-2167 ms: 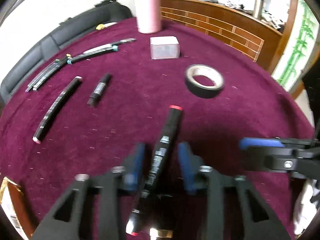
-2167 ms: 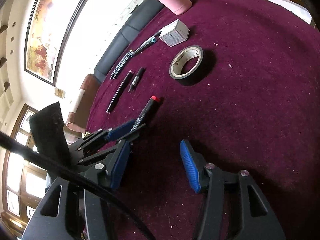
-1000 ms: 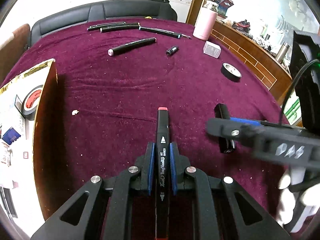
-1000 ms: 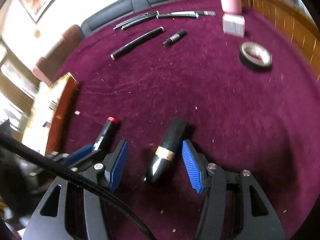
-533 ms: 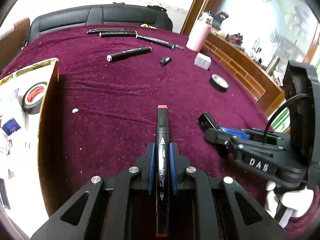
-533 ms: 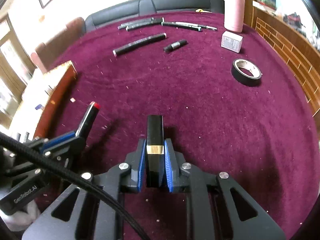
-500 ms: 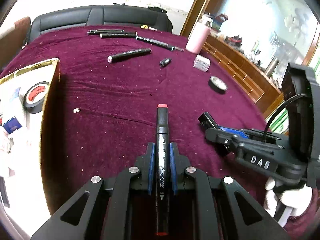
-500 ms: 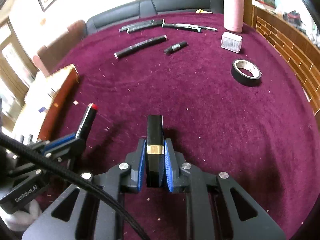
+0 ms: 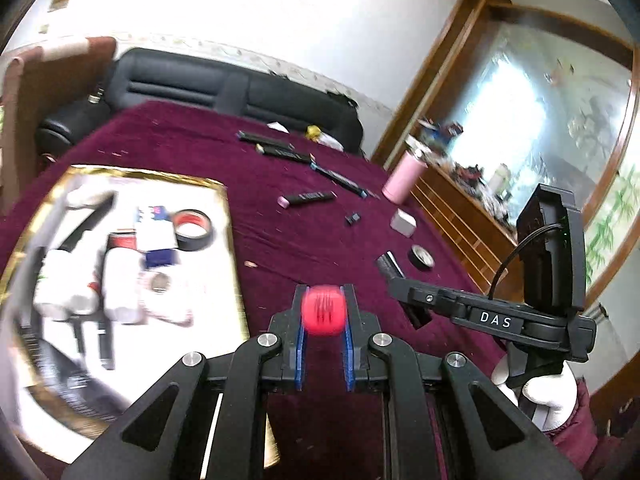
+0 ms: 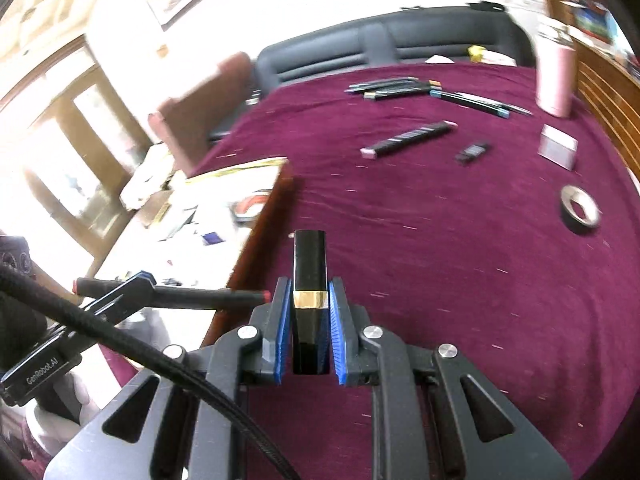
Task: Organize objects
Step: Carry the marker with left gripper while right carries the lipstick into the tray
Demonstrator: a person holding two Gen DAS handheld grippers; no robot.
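Both tools are loaded and off the worktop [image 10: 460, 260], which is covered in maroon cloth.

Left tool [image 9: 323, 334]: jaws narrow, clamped on a red-capped marker [image 9: 323, 315]. In its own view the marker points straight at the lens, so only the cap end shows. The right wrist view shows the same marker [image 10: 192, 297] lying roughly level across the jaws, gripped near mid-length, presumably so that it balances in carriage.

Right tool [image 10: 311, 344]: jaws narrow, pads pressed on either side of a black tube with a gold band [image 10: 310, 280]. The tube projects forward toward 12 o'clock and is held at the band, where its flat sides give the pads a seat.

Destination, as judged: the gold-rimmed tray [image 9: 236, 264] at 9 o'clock in the left wrist view, already carrying a roll of tape [image 9: 194, 230] and small packages, blurred. The marker sits over or just beside its near edge in the right wrist view; which cannot be settled.

Outstanding on the cloth toward 12 to 2 o'clock: several pens [image 10: 400, 88], a pink-ended marker [image 10: 408, 140], a small black item [image 10: 474, 152], a white box [image 10: 558, 148], a grey tape roll [image 10: 580, 208] and a pink cylinder [image 10: 556, 80].

Risk, as judged: two tools converging on one tray may collide.
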